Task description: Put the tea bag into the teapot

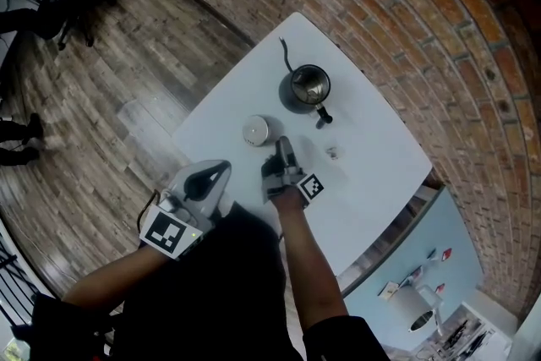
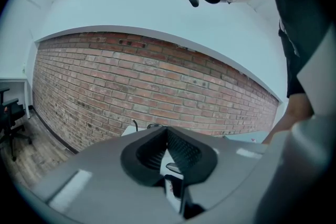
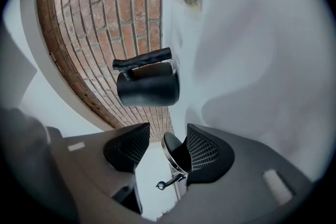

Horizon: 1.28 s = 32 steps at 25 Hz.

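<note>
**Risks**
- The left gripper (image 1: 218,171) has its fingers together with nothing in them. It is at the table's near-left corner, clear of the work.
- The lid (image 1: 256,130) lies on the table, off the pot. The right gripper view shows it in the gap between that gripper's fingers.
- The right gripper (image 1: 284,146) has its fingers spread wide and not pressing the lid. We judge that a finger could catch the lid on leaving and push it along the table.
- The teapot (image 1: 308,86) stands upright and open-topped, further in. Its handle points roughly toward the tea bag, so a careless reach could knock it.
- The tea bag (image 1: 332,152) lies flat on the table beyond the handle, apart from both grippers and not yet picked up. It looks thin and light. The fingers could slide off it, or pinch only the tag and let the bag swing past the mouth.

**Surface and room**
- The table (image 1: 372,182) is white, smooth and otherwise bare.
- The wood-plank floor (image 1: 127,55) is to the left, and the brick wall (image 1: 406,4) is behind.
</note>
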Motion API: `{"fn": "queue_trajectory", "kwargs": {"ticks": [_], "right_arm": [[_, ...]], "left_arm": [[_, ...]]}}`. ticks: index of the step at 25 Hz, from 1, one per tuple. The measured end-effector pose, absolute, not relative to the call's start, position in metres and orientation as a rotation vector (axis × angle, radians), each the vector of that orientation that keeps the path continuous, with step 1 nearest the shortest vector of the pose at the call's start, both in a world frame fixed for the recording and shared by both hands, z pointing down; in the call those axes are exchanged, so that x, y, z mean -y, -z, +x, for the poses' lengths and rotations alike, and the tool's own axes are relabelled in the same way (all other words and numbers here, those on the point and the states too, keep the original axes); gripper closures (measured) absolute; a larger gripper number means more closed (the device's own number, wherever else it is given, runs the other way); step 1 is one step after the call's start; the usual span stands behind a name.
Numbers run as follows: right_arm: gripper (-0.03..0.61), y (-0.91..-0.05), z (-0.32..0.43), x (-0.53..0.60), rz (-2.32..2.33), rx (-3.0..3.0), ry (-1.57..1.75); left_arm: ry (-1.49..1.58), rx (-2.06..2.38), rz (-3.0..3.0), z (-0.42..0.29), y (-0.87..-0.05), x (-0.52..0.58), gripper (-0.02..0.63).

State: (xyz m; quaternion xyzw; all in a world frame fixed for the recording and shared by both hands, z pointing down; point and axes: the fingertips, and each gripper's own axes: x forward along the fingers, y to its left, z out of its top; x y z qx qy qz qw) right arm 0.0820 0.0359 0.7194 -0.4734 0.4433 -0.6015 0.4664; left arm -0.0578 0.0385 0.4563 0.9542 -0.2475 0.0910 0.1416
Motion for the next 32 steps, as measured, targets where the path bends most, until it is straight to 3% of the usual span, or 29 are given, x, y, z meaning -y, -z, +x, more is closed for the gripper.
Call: {"fn": "queue_trajectory", "kwargs": {"ticks": [12, 32], "right_arm": [[0.408, -0.696, 0.093, -0.044, -1.368, -1.334, 1.459], [0.446, -0.565, 0.101, -0.044, -1.751, -1.97, 0.997]], "left_arm": [[-0.19, 0.663, 2.726, -0.046, -0.455, -0.033, 0.615], [-0.138, 0.532, 2.838, -0.019, -0.444, -0.042, 0.615]]}}
